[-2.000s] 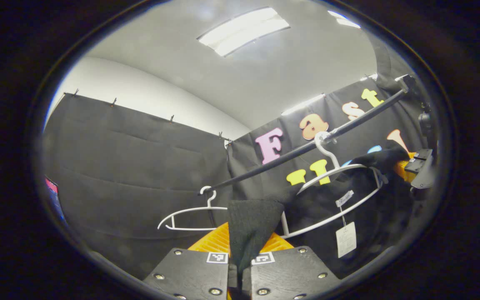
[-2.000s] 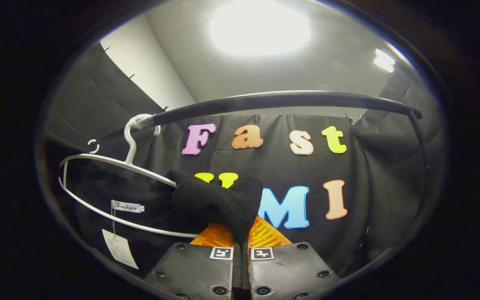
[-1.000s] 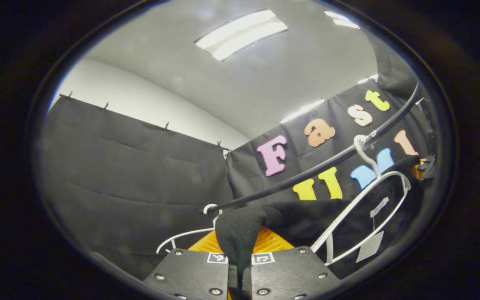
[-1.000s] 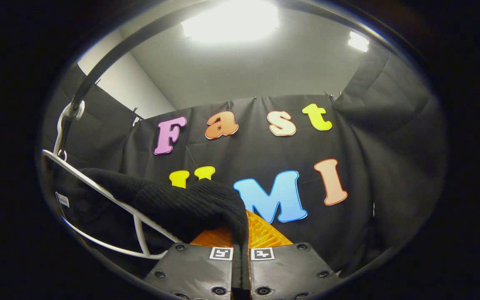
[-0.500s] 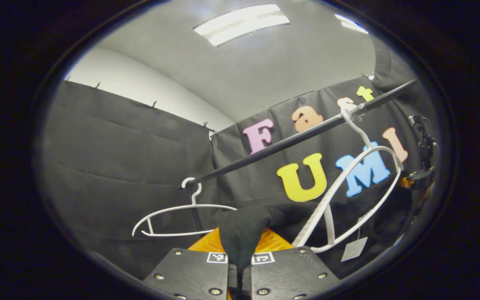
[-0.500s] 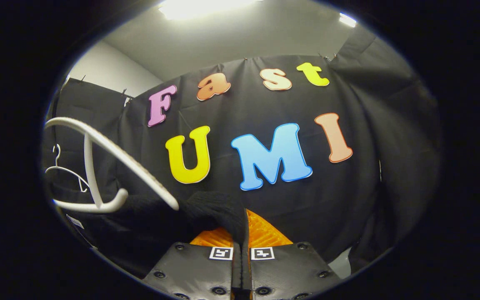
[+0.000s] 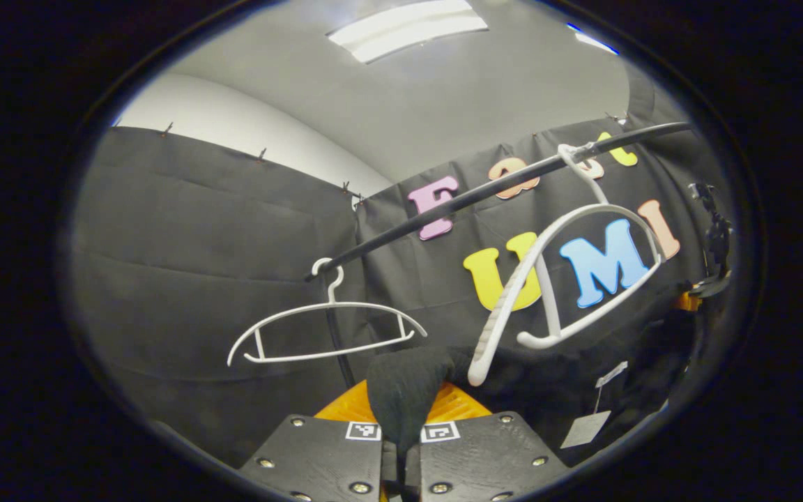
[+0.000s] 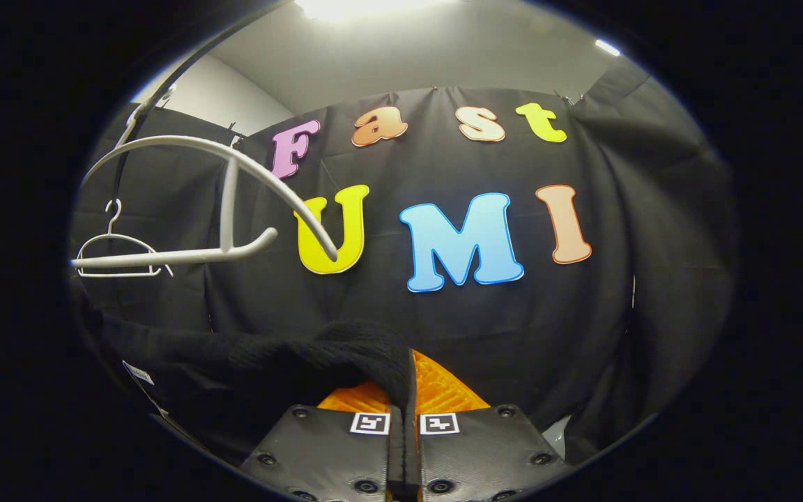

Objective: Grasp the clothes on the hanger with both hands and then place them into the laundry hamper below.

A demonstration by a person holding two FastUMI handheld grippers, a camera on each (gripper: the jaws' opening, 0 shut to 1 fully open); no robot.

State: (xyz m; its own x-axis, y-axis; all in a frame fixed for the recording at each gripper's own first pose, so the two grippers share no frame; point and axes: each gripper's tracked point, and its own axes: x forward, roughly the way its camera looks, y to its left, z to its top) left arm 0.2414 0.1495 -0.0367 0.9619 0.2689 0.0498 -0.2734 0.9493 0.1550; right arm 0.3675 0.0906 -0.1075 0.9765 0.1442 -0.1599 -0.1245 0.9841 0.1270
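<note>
Now both grippers pinch the black garment below the rail.
Left gripper (image 7: 401,446) and right gripper (image 8: 405,439) each clamp a fold of the black garment (image 7: 548,369), hanging under 2 bare white hangers (image 7: 562,279) on the rail (image 7: 485,192).

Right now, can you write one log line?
left hand-held gripper: shut on black garment | right hand-held gripper: shut on garment | white hanger: bare

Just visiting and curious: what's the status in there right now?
Left gripper and right gripper both shut on black garment. Garment clear of white hanger. Hamper unseen; nothing visibly blocking.
</note>
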